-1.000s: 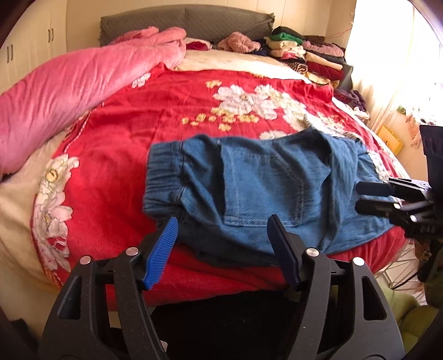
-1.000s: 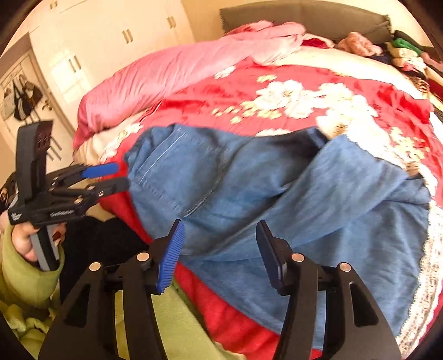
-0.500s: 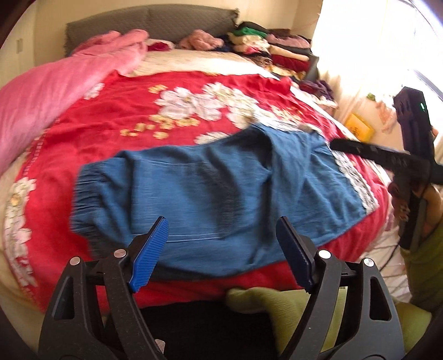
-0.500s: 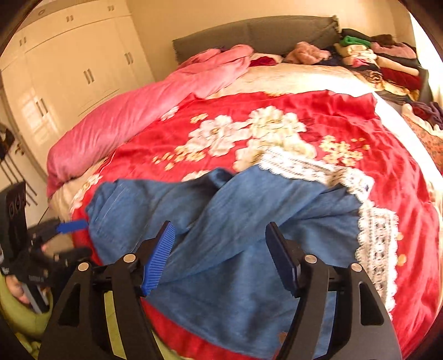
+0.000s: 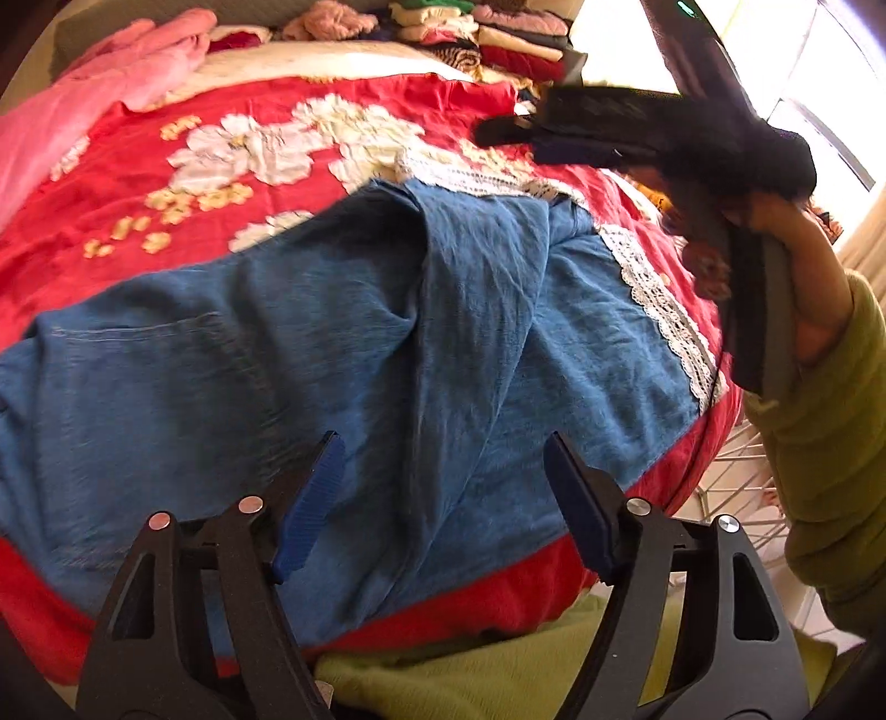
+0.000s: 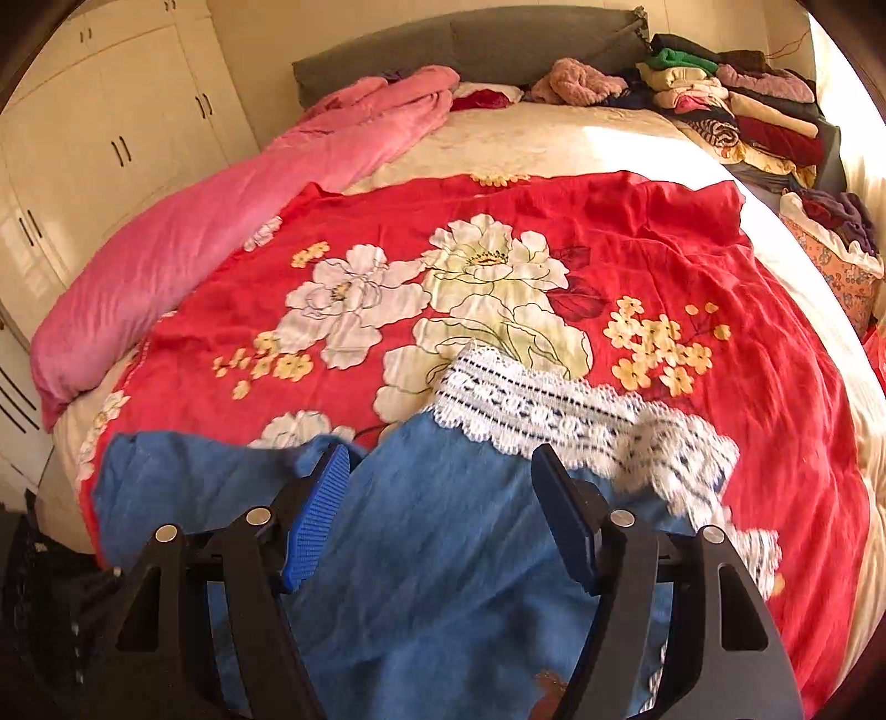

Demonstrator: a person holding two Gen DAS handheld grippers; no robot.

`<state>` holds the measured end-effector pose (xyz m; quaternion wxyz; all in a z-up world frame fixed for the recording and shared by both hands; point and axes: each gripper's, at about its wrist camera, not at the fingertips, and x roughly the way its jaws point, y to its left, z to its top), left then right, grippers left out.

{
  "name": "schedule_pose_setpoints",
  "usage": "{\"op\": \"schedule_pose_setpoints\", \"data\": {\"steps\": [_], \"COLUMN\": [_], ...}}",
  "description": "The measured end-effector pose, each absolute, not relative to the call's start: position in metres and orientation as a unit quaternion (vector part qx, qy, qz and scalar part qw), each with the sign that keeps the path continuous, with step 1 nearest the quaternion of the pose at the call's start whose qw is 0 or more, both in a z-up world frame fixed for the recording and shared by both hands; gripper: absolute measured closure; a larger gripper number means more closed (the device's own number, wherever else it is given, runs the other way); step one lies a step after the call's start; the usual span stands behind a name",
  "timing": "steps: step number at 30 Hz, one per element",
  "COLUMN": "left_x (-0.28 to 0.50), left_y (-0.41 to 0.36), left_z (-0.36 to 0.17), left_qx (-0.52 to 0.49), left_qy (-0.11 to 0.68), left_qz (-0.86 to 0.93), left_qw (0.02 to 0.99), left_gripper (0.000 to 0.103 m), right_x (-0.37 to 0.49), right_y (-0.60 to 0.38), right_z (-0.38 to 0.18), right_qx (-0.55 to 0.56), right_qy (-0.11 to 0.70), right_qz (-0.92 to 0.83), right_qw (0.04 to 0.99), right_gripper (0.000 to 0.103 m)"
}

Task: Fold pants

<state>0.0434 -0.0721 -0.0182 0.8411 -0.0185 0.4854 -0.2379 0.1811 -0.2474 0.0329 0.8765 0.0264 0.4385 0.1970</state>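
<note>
Blue denim pants (image 5: 343, 354) lie spread across a red floral blanket (image 5: 232, 111), the white lace hems (image 5: 659, 299) toward the right edge of the bed. My left gripper (image 5: 443, 448) hovers over the leg near the front edge; its jaws are closing, with nothing pressed between the pads. A hand in a green sleeve (image 5: 819, 421) holds my right gripper (image 5: 498, 133) above the lace hems. Seen from the right wrist, the right gripper (image 6: 437, 459) stands open just short of the lace hem (image 6: 554, 410), over the blue leg (image 6: 443, 581).
A pink duvet (image 6: 194, 232) runs along the left side of the bed. Folded clothes (image 6: 736, 105) are stacked at the far right beside the grey headboard (image 6: 498, 39). Cream wardrobe doors (image 6: 111, 127) stand on the left. A white wire rack (image 5: 736, 487) sits past the bed's right edge.
Both grippers have swept right along the pants, from the elastic waistband to the lace hems. The right jaws have opened wider. The right gripper now rises into the left wrist view.
</note>
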Motion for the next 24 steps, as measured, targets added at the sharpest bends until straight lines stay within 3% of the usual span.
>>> {"op": "schedule_pose_setpoints", "data": {"steps": [6,9,10,18,19,20,22,23,24], "left_x": [0.064,0.069,0.068,0.056,0.055,0.055,0.056,0.056,0.057], "left_y": [-0.082,-0.085,-0.086,-0.101,-0.1,-0.1,-0.1,-0.1,-0.1], "left_z": [-0.027,-0.034,-0.033,-0.031,-0.032,-0.032,-0.032,-0.032,-0.033], "left_qx": [-0.029,-0.047,-0.052,-0.024,-0.024,-0.024,-0.021,-0.02,-0.019], "left_qy": [0.494,0.499,0.497,0.489,0.489,0.489,0.488,0.487,0.486], "left_qz": [-0.234,-0.244,-0.25,-0.274,-0.274,-0.275,-0.275,-0.274,-0.274], "left_qw": [0.837,0.83,0.829,0.828,0.828,0.827,0.828,0.829,0.83], "left_gripper": [0.039,0.077,0.083,0.087,0.087,0.087,0.087,0.087,0.087], "right_x": [0.219,0.237,0.241,0.274,0.276,0.278,0.277,0.276,0.273], "right_y": [-0.219,-0.208,-0.207,-0.194,-0.196,-0.2,-0.208,-0.212,-0.218], "right_z": [0.011,-0.001,-0.003,-0.031,-0.032,-0.034,-0.032,-0.03,-0.027], "right_qx": [-0.013,-0.021,-0.023,-0.052,-0.051,-0.047,-0.032,-0.022,-0.007], "right_qy": [0.462,0.476,0.479,0.495,0.495,0.495,0.49,0.488,0.486], "right_qz": [0.185,0.179,0.177,0.146,0.14,0.132,0.136,0.144,0.152], "right_qw": [0.867,0.861,0.86,0.855,0.856,0.858,0.86,0.861,0.861], "right_gripper": [0.036,0.036,0.036,0.037,0.041,0.057,0.069,0.084,0.09]}}
